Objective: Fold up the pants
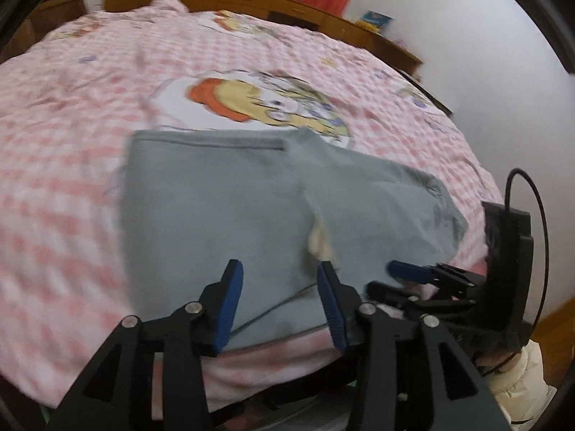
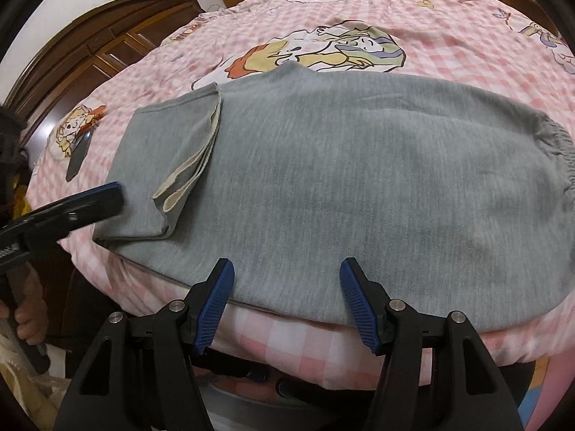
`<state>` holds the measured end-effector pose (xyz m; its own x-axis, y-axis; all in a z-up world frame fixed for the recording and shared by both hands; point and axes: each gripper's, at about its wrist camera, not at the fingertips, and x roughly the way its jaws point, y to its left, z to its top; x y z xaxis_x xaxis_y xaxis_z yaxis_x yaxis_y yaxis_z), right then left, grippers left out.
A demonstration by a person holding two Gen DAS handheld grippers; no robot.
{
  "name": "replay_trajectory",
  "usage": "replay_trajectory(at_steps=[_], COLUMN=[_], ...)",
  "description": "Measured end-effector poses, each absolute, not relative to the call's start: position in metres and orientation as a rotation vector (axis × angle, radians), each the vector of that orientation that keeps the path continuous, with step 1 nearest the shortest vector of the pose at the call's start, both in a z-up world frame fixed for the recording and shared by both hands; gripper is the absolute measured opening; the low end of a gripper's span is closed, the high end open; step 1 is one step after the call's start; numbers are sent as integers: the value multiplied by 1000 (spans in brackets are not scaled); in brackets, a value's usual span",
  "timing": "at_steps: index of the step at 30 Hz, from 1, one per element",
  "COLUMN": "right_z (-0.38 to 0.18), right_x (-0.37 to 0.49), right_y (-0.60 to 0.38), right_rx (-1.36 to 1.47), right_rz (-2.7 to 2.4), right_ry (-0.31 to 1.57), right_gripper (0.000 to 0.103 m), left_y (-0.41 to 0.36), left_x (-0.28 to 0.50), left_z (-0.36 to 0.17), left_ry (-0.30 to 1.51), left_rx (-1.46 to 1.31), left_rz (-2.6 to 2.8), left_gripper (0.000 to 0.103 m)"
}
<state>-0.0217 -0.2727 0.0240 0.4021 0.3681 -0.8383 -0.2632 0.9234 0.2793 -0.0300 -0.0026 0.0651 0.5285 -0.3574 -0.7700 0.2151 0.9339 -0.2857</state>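
1. Your right gripper (image 2: 287,301) sits nearest, its blue fingers (image 2: 215,301) spread wide and holding nothing, poised over the near edge of the grey pants (image 2: 323,179).
2. Those pants lie flat on the pink checked bed cover (image 2: 449,50), legs apparently stacked one on the other, elastic waistband (image 2: 553,147) to the right and leg ends to the left.
3. At the left, the leg ends are turned back over the rest, showing the pale lining (image 2: 187,179); you seem to be partway through a fold.
4. Your left gripper (image 1: 280,301) hovers at the near left of the pants, fingers parted and empty, so nothing is pinned or lifted right now.
5. Both tools sit along the near hem, probably so you can pinch that edge and carry the next fold across evenly.
6. Mind the near edge: it overhangs the mattress side slightly and could slip.
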Motion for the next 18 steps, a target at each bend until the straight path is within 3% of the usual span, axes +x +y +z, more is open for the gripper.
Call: replay_trajectory(at_steps=[5,9,18], right_z=[25,27,40], right_x=[-21,-20,-19], right_y=[-272,-270,-259], right_rx=[105,105,96], right_rz=[389,386,406], right_ry=[1092,1099,1090], right_gripper=[63,63,63], left_y=[39,59,42], left_x=[-50,-66,-74], left_z=[73,74,35], left_ry=[923,903,995], left_rx=[-157,-142,-82], left_rz=[-172,-106,-134], left_gripper=[53,69,71])
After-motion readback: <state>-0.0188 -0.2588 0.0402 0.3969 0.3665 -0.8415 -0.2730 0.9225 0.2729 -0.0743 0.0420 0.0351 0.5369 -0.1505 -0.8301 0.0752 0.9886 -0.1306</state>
